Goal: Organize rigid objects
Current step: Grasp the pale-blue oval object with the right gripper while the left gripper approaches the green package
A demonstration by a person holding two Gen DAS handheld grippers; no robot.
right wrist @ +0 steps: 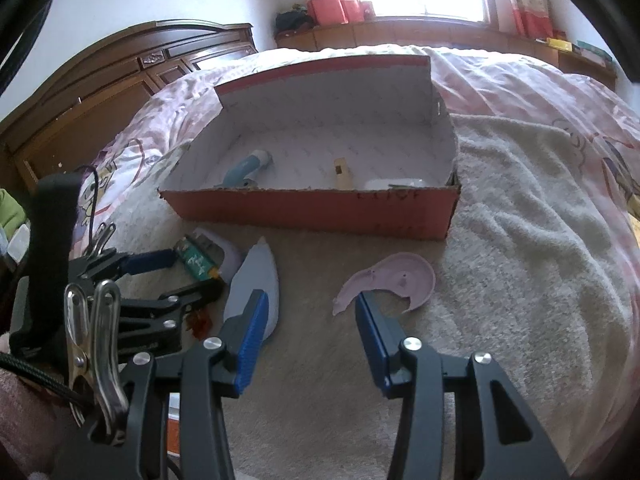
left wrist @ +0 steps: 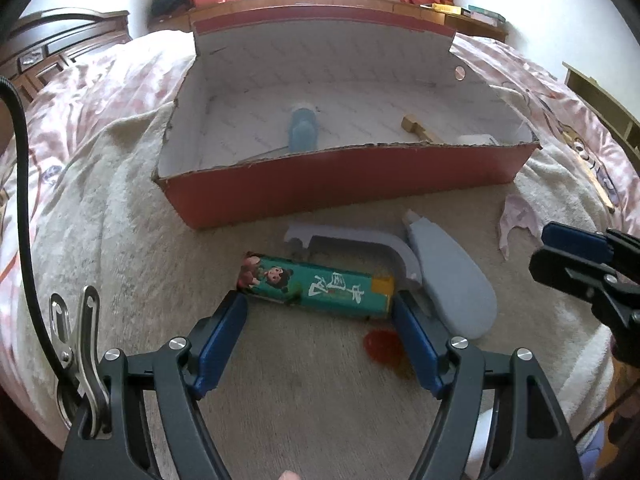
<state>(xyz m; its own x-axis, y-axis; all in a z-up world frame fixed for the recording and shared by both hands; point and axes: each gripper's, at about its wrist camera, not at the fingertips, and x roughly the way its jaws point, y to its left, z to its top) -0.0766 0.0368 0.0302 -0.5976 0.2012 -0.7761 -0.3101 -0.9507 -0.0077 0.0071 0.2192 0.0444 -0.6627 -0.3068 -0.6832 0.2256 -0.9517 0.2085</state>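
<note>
A red cardboard box (left wrist: 340,184) (right wrist: 312,210) stands on a beige blanket. Inside it lie a blue bottle (left wrist: 303,130) (right wrist: 244,168), a brass piece (left wrist: 416,126) (right wrist: 343,172) and a white object (left wrist: 476,139). My left gripper (left wrist: 320,300) is open, its fingertips at either end of a green cartoon box (left wrist: 316,286) (right wrist: 196,262) lying flat. A grey oval shell (left wrist: 452,280) (right wrist: 256,284) and a grey curved handle (left wrist: 360,244) lie beside it. My right gripper (right wrist: 312,300) is open and empty, near a broken lilac plate piece (right wrist: 392,280).
An orange translucent piece (left wrist: 382,346) lies on the blanket by my left gripper's right finger. The bed has a pink quilt (right wrist: 520,84). A dark wooden headboard (right wrist: 120,80) stands at the left. A window ledge with books (left wrist: 460,12) runs behind.
</note>
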